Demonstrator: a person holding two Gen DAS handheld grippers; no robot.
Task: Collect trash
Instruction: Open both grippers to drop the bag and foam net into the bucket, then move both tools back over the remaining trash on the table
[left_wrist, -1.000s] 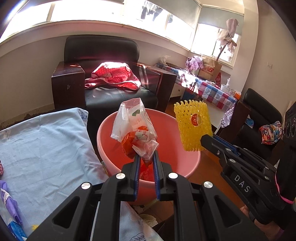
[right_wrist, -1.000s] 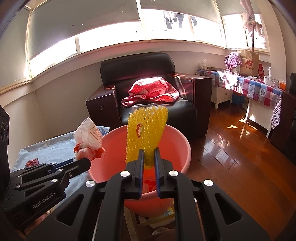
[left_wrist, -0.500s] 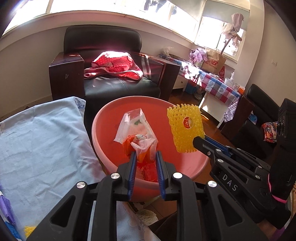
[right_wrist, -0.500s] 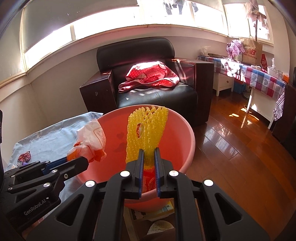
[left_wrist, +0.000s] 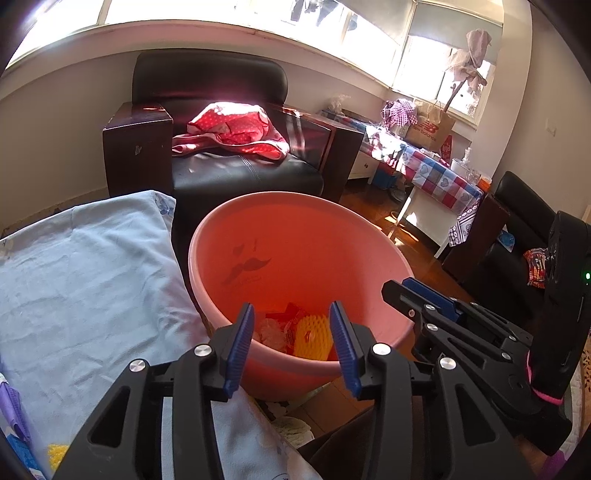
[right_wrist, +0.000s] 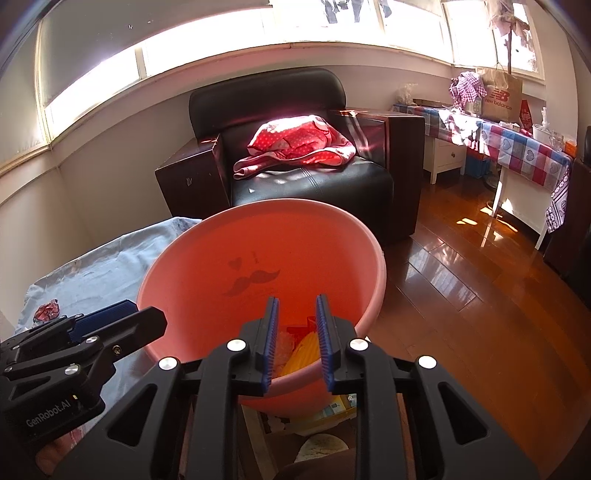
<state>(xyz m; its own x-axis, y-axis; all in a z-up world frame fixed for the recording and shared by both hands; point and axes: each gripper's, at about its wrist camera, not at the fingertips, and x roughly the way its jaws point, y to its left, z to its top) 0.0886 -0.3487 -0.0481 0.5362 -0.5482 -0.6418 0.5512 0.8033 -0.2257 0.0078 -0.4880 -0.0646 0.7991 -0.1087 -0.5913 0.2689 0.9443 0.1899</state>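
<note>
Both claws are hovering over the pink basin (left_wrist: 221, 236): the left claw (left_wrist: 291, 341) and right claw (right_wrist: 295, 338) are spreading wider, nothing between their pads, since the yellow foam net (left_wrist: 314, 338) and crinkled wrapper (left_wrist: 267, 330) are lying at the basin's bottom. Only the right view is showing a red scrap (right_wrist: 47, 311) waiting on the blue sheet (right_wrist: 96, 269).
</note>
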